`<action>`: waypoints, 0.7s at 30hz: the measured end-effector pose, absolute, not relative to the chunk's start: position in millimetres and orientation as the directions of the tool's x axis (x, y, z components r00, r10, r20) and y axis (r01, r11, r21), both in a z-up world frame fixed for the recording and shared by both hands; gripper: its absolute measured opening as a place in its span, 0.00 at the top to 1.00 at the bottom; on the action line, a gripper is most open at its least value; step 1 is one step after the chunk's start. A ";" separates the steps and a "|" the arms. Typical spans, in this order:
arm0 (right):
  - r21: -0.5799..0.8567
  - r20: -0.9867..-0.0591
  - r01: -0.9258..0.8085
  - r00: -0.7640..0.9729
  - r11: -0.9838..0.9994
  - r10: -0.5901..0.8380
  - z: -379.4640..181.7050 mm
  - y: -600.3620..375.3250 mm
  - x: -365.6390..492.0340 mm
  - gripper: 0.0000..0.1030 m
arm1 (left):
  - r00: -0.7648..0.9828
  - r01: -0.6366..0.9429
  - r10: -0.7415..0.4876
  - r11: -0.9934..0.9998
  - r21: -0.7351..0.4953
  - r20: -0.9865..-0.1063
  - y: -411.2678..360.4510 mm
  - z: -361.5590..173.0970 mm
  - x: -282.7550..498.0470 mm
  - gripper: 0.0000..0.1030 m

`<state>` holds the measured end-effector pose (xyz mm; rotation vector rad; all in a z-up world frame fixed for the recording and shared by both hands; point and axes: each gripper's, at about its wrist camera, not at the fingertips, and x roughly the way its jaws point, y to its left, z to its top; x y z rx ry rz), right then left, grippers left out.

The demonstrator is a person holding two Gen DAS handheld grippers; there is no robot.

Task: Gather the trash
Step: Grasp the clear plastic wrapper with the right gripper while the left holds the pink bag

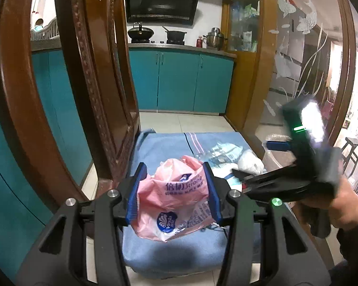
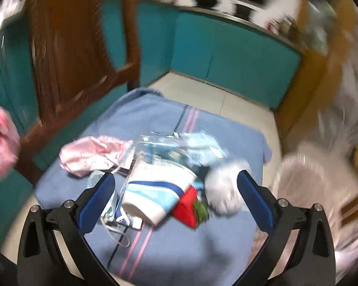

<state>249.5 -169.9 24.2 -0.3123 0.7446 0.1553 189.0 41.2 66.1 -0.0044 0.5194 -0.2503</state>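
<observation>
My left gripper (image 1: pixel 174 166) is shut on a crumpled pink plastic wrapper (image 1: pixel 171 202), held above a blue towel (image 1: pixel 169 250); the wrapper also shows at the left edge of the right wrist view (image 2: pixel 0 147). My right gripper (image 2: pixel 176 175) is open and hovers over a trash pile on the towel (image 2: pixel 179 250). The pile holds a white paper cup with blue stripes (image 2: pixel 155 190), a red wrapper (image 2: pixel 187 207), a crumpled white tissue (image 2: pixel 222 188), clear plastic packaging (image 2: pixel 179 147) and a second pink wrapper (image 2: pixel 93 155). The right wrist view is blurred.
A brown wooden chair back (image 1: pixel 95 83) rises left of the towel. To the right stands a bin lined with a clear bag (image 2: pixel 310 178), beside a glass door (image 1: pixel 298 59). Teal cabinets (image 1: pixel 179 83) and a stove lie ahead across tiled floor (image 1: pixel 183 121).
</observation>
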 end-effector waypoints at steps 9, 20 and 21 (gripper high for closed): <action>0.493 -0.685 0.162 0.677 0.855 0.267 12.1 -264.5 312.9 0.06 | 0.818 0.237 -0.255 0.966 -0.103 -0.515 51.0 61.6 196.3 0.53; 0.720 -0.643 0.297 0.626 0.626 0.442 -25.7 -294.2 337.0 0.23 | 0.808 0.254 -0.282 0.959 -0.124 -0.517 49.9 61.1 200.3 0.52; 0.719 -0.648 0.303 0.618 0.625 0.445 -28.9 -293.8 341.4 0.23 | 0.808 0.255 -0.282 0.959 -0.126 -0.518 50.0 60.8 200.5 0.52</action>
